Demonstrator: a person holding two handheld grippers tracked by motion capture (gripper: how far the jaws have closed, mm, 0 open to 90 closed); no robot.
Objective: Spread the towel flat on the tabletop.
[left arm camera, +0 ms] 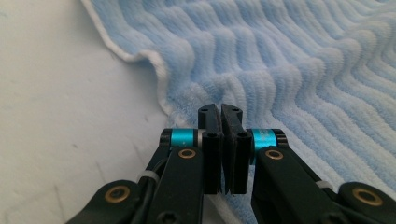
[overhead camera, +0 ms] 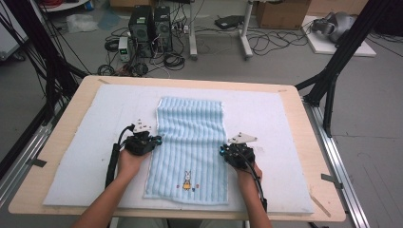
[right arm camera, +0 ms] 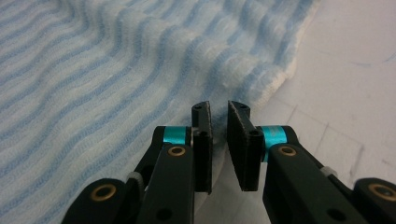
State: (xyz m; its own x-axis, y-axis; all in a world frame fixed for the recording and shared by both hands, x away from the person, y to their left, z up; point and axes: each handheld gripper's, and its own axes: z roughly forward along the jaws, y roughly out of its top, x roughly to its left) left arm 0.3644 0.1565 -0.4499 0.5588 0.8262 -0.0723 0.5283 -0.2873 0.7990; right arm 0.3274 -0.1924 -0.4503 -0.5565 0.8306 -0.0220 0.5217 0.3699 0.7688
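A light blue ribbed towel (overhead camera: 190,137) with a small rabbit motif (overhead camera: 187,180) lies flat lengthwise on the white mat (overhead camera: 285,118). My left gripper (overhead camera: 157,140) sits at the towel's left edge, about halfway along it. In the left gripper view its jaws (left arm camera: 220,112) are pressed together on the white-hemmed edge of the towel (left arm camera: 303,70), which puckers just ahead of the tips. My right gripper (overhead camera: 222,151) sits at the towel's right edge. Its jaws (right arm camera: 218,107) stand a narrow gap apart with the bunched edge of the towel (right arm camera: 93,70) pinched between them.
The mat covers most of a wooden table (overhead camera: 316,156). Black frame posts (overhead camera: 332,71) stand at both back corners. Beyond the table, computer towers (overhead camera: 149,28), cables and boxes sit on the floor. Bare mat lies to either side of the towel.
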